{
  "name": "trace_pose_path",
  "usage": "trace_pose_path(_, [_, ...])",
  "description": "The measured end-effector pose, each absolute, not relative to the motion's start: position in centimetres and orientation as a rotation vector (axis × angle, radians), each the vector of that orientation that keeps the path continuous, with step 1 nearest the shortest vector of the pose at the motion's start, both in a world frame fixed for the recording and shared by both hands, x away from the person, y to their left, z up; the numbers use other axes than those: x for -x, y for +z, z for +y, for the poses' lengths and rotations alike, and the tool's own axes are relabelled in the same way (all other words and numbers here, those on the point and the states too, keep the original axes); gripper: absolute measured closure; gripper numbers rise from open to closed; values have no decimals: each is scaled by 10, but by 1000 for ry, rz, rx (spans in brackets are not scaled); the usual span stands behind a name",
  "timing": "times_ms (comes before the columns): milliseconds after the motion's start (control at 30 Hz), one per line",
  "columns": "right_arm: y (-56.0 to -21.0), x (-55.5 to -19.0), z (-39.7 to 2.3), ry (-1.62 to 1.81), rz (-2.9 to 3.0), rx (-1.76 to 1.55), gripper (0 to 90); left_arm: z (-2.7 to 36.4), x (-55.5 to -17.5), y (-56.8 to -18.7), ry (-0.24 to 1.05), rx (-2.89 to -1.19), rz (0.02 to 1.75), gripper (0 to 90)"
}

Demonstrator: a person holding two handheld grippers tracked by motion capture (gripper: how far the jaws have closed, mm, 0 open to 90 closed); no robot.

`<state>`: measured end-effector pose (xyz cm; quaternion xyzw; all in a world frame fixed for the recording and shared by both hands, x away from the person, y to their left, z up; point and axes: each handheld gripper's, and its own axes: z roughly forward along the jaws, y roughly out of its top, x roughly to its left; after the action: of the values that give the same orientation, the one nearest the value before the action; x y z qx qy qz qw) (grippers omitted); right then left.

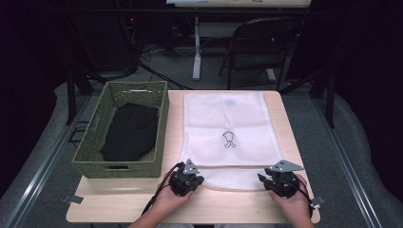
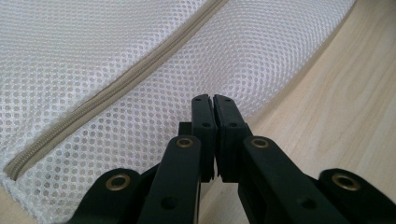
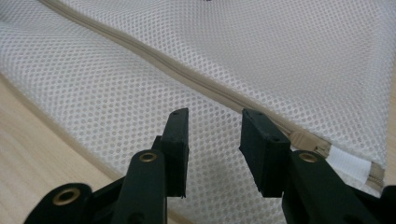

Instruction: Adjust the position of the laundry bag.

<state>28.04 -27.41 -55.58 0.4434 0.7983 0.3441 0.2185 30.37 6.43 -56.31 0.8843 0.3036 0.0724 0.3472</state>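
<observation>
**While Both Jaws Meet the Mesh Bag**

While the white mesh bag [image 1: 227, 137] lies flat on the tabletop [image 1: 119, 199], my left gripper [image 2: 214, 105] is clenched on the bag's near edge; my right gripper [image 3: 212, 128] hovers released over that edge, beside the bag's zipper [image 3: 187, 74].

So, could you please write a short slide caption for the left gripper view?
Left gripper, jaws shut, at the near edge of a white mesh laundry bag beside its beige zipper.

My high view: table [image 1: 142, 202] evenly lit from above, surroundings dark, slightly soft. My gripper views: bright, mesh [image 2: 93, 56] sharp near, blurring far.
</observation>
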Motion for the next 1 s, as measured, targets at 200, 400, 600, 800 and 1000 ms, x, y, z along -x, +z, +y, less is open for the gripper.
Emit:
trace_pose_path(200, [-556,-282,-275,1034,2142,-1300,507,70,-300,-561,183,-2282,799,887])
trace_pose_path(400, [-553,-278,-278,1054,2139,-1271,528,72,-297,-561,181,-2285,802,887])
trace_pose_path(600, [-547,-284,-290,1041,2127,-1302,558,75,-293,-562,184,-2300,803,886])
trace_pose_path(800, [-539,-307,-304,949,2110,-1375,607,75,-292,-561,190,-2304,807,886])
trace_pose_path(1000, [-541,-335,-316,906,2055,-1538,670,78,-293,-562,176,-2295,820,886])
